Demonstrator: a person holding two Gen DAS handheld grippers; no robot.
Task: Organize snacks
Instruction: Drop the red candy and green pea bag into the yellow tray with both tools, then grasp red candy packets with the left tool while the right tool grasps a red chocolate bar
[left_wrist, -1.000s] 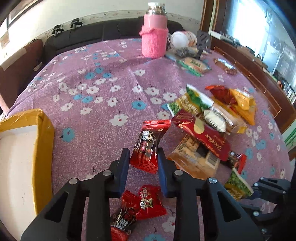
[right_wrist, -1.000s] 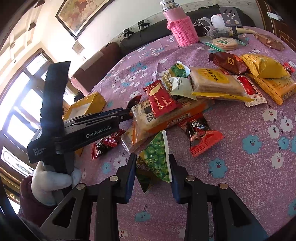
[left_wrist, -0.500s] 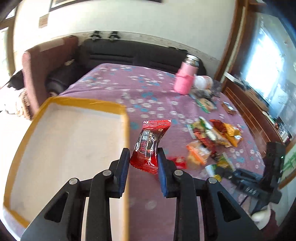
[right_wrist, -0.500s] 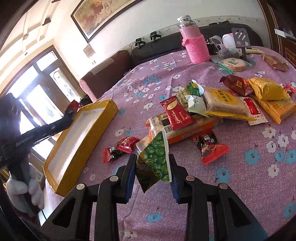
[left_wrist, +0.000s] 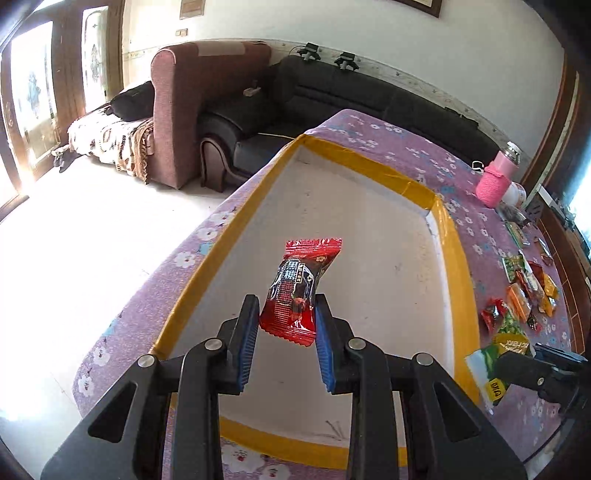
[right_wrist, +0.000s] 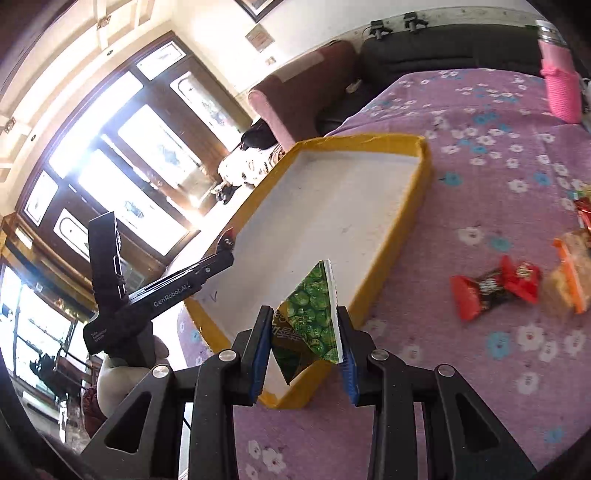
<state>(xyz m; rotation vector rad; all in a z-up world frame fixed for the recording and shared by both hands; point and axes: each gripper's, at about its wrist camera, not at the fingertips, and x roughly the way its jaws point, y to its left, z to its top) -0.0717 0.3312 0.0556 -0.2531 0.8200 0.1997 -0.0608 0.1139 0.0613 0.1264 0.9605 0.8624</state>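
My left gripper (left_wrist: 284, 321) is shut on a red snack packet (left_wrist: 299, 291) and holds it above the white inside of the yellow-rimmed box (left_wrist: 456, 266). My right gripper (right_wrist: 304, 332) is shut on a green pea packet (right_wrist: 312, 317) over the near corner of the same box (right_wrist: 399, 236). The left gripper also shows in the right wrist view (right_wrist: 225, 247), over the box's left side. The right gripper with the green packet (left_wrist: 498, 354) shows at the right of the left wrist view. The box holds nothing that I can see.
Several snack packets (left_wrist: 524, 291) lie in a pile on the purple flowered tablecloth (right_wrist: 498, 155) right of the box. Two red packets (right_wrist: 495, 286) lie nearest it. A pink-sleeved flask (right_wrist: 559, 85) stands at the far side. The table edge and floor (left_wrist: 92, 229) are left of the box.
Both grippers have swung left from the snack pile to the box, each carrying its packet. The left one is now above the box's inside, the right one at its near corner.
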